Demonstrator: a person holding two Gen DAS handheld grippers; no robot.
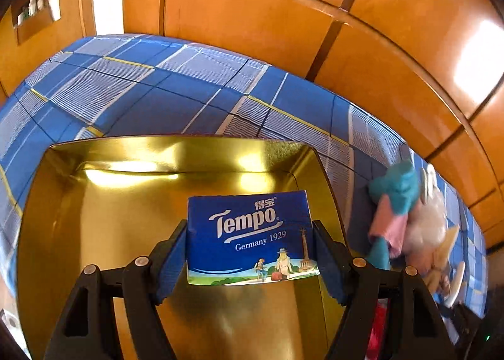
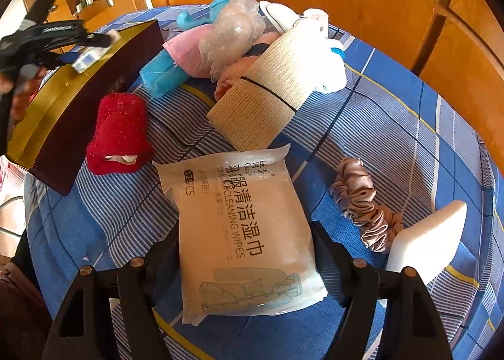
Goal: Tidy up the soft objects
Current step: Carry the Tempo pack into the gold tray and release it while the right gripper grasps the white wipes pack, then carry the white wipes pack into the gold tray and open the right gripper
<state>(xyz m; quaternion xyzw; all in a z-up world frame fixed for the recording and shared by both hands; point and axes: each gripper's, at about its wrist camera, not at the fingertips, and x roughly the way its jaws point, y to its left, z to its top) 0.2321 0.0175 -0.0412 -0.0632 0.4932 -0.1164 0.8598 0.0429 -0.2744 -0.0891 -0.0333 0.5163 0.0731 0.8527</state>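
Note:
My left gripper is shut on a blue Tempo tissue pack and holds it over the open gold-lined box. That box, dark on the outside, stands at the left in the right wrist view, with the left gripper above it. My right gripper has its jaws on both sides of a white cleaning wipes pack that lies on the blue plaid cloth; the fingers look close to its edges.
Near the box lie a red knit piece, a beige bandage roll, a turquoise and pink cloth, a plastic bag, a satin scrunchie and a white sponge. Orange wooden wardrobe doors stand behind.

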